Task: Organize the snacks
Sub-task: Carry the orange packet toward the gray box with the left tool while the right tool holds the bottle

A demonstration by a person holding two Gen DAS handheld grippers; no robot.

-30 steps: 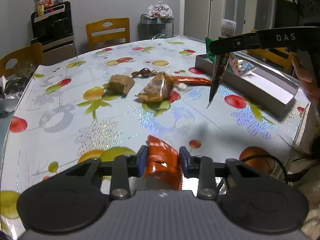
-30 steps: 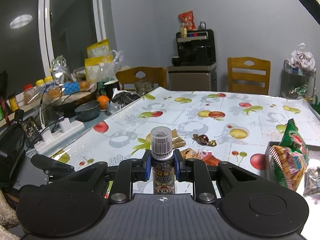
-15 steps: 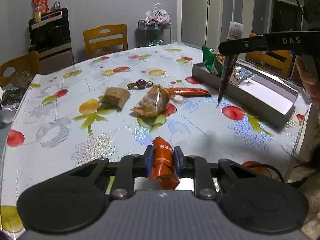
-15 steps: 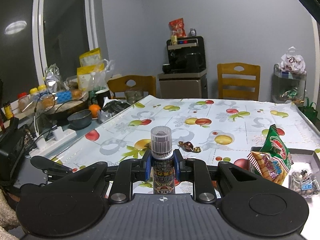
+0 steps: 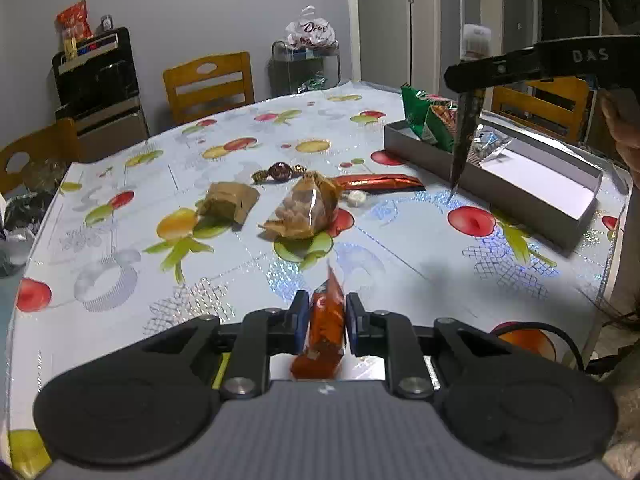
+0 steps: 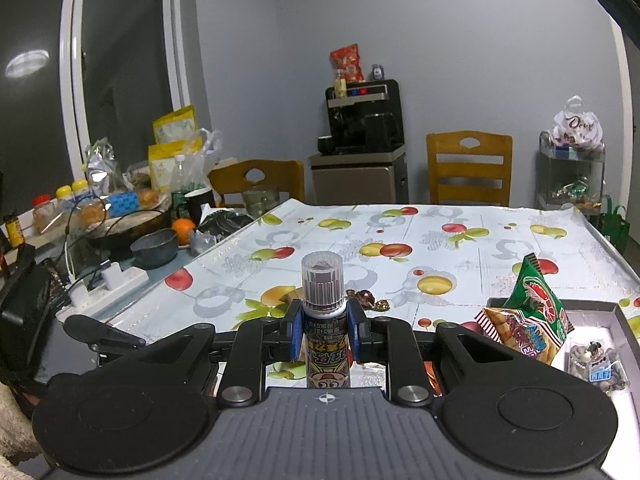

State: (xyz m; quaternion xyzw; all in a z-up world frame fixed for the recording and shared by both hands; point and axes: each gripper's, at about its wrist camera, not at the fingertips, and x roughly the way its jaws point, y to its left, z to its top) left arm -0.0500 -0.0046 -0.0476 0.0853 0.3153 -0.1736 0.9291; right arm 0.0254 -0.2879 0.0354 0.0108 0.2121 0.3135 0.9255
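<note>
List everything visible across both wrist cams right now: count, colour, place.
orange snack packet: 1, orange, between the left gripper's pads
cone snack tube: 1, dark with clear cap, in the right gripper
tray: 1, grey with white inside, table's right side
green snack bags: 2, green and striped, in the tray's far end
small clear packet: 1, in the tray
clear snack bag: 1, tan contents, table centre
brown packet: 1, left of the clear bag
wrapped candy: 1, brown-gold, behind them
red bar: 1, near the tray
wooden chairs: several, around the table
left gripper: shut on the packet
right gripper: shut on the tube
</note>
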